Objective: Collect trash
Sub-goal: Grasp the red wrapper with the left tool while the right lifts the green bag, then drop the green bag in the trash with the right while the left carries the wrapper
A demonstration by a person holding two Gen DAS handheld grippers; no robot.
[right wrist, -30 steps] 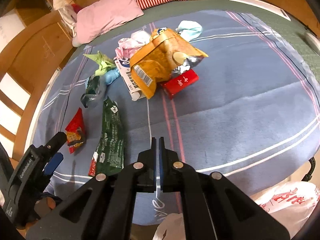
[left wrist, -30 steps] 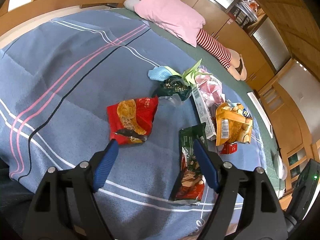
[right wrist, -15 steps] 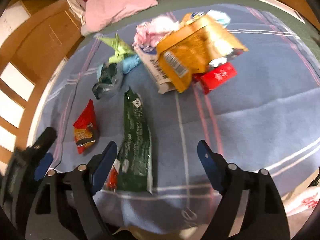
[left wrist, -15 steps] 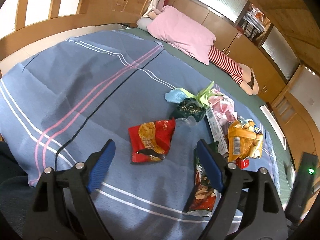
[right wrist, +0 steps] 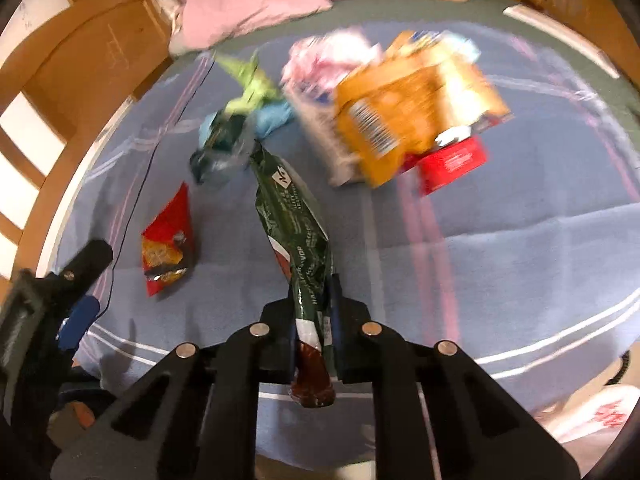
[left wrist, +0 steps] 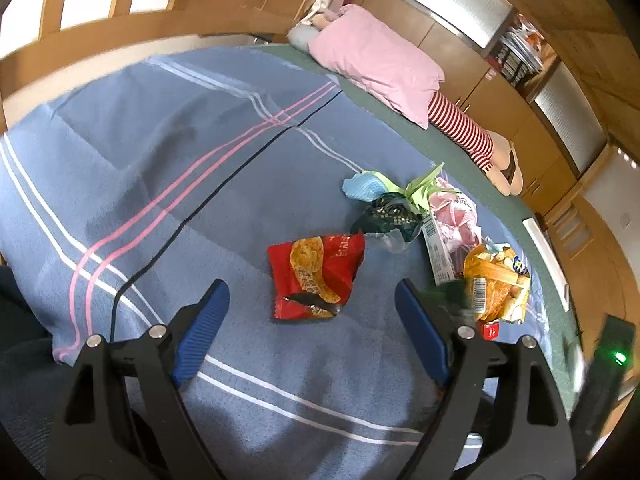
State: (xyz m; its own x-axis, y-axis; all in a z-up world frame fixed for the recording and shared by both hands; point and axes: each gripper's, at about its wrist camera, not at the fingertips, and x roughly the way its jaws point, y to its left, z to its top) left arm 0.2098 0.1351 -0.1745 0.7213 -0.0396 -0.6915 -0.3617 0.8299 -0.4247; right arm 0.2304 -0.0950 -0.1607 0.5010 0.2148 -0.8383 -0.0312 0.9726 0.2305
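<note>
My right gripper [right wrist: 312,300] is shut on a long dark green snack wrapper [right wrist: 294,224] and holds its lower end, the rest pointing away over the blue blanket [right wrist: 500,264]. My left gripper [left wrist: 308,312] is open and empty, just in front of a red snack bag [left wrist: 316,276], which also shows in the right wrist view [right wrist: 168,244]. Beyond lie an orange chip bag [left wrist: 496,284] [right wrist: 412,116], a small red packet [right wrist: 452,164], a dark crumpled wrapper [left wrist: 390,216] [right wrist: 222,148], green paper [left wrist: 424,190] and pink plastic [left wrist: 458,216].
A pink pillow [left wrist: 376,64] and a striped-legged doll [left wrist: 468,136] lie at the far side of the bed. Wooden bed frame [left wrist: 120,32] runs along the left. A white plastic bag with red print [right wrist: 600,416] sits below the bed edge at right.
My right gripper opened, moved onto the green wrapper and shut on it, lifting it. My left gripper drew back from the red bag and stays open.
</note>
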